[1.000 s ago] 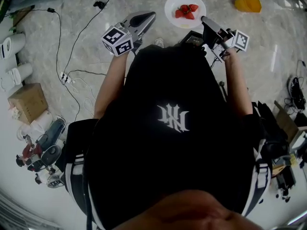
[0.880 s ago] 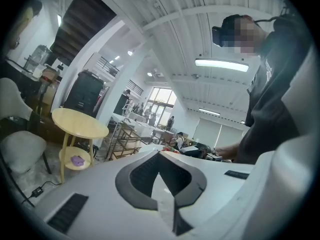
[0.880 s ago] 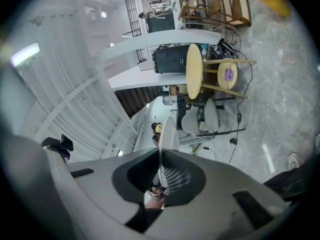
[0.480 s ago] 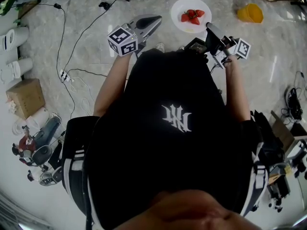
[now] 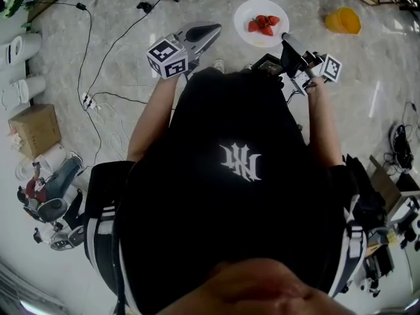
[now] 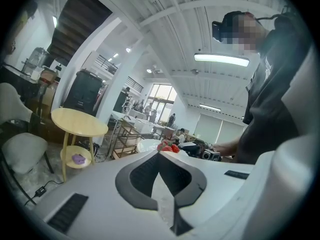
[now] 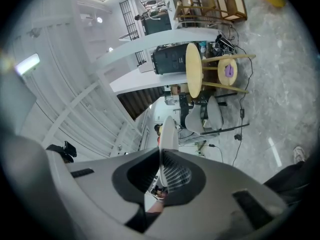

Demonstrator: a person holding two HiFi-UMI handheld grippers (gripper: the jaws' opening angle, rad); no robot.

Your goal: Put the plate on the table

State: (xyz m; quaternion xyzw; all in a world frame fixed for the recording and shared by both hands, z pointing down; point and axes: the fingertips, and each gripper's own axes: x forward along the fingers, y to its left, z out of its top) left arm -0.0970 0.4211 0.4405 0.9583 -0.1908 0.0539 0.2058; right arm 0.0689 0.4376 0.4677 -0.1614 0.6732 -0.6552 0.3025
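A white plate [image 5: 251,8] carrying red strawberries [image 5: 262,23] hangs above the marble floor ahead of the person. My right gripper [image 5: 286,38] is shut on the plate's right rim; in the right gripper view the plate [image 7: 168,131] shows edge-on between the jaws. Left of the plate, my left gripper [image 5: 211,29] is shut with nothing in it. In the left gripper view the strawberries [image 6: 169,147] and the plate's rim [image 6: 146,144] peek just past its closed tips [image 6: 160,153]. A round pale wooden table [image 6: 79,121] stands further off, and shows sideways in the right gripper view [image 7: 194,70].
An orange-yellow object [image 5: 342,20] lies on the floor right of the plate. Cables [image 5: 98,97] and a cardboard box [image 5: 33,128] are on the floor at the left. White chairs [image 6: 20,149] stand near the table, and its lower shelf holds a purple item [image 6: 78,159].
The plate and both grippers have drifted slightly right and down in the head view. The right gripper's hold on the plate is unchanged.
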